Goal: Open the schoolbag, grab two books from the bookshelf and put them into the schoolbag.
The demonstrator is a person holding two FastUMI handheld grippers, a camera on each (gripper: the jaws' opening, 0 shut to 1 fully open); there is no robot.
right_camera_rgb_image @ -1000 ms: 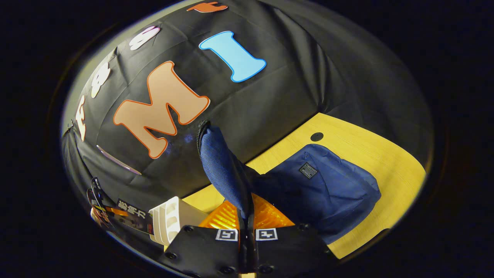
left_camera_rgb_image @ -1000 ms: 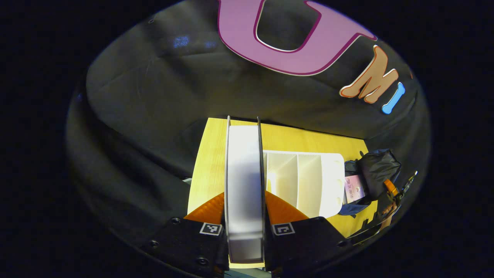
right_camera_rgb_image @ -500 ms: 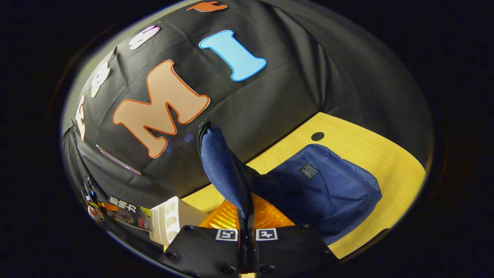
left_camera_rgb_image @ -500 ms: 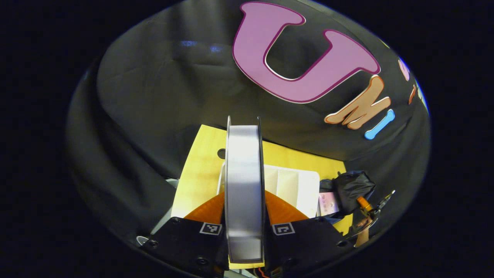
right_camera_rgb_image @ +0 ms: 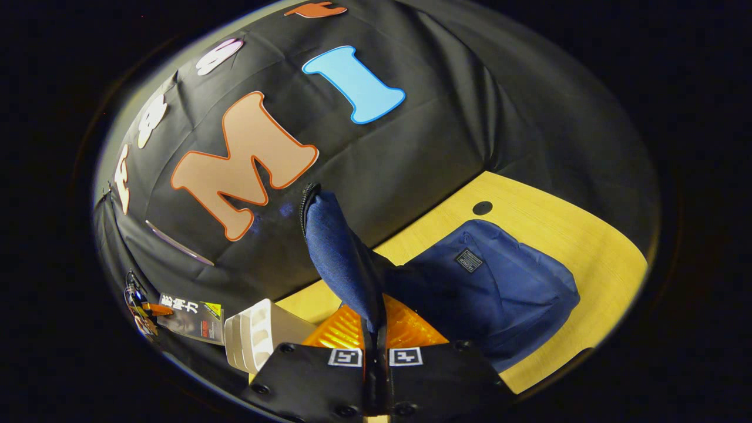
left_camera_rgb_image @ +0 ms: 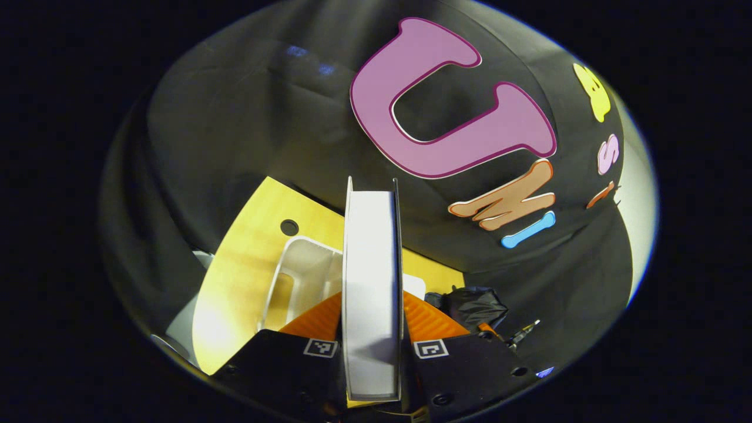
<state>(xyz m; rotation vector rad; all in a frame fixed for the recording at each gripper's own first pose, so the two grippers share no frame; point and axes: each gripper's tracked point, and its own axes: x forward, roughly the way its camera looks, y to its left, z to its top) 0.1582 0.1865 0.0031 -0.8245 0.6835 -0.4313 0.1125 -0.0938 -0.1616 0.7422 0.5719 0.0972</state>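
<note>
above bookshelf (left_camera_rgb_image: 294, 276), book (left_camera_rgb_image: 371, 282) in left gripper (left_camera_rgb_image: 372, 329)

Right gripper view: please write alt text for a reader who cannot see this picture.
The right hand-held gripper is shut on a raised flap of the blue schoolbag, which lies on a yellow wooden table. To the lower left stands a white bookshelf, and beside it a dark book is held up.

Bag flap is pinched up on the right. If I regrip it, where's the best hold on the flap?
Grip the schoolbag flap low on its thin standing fold, as the right gripper does, coming from below with jaws either side. The zipper edge on top is bulkier and curved.
</note>
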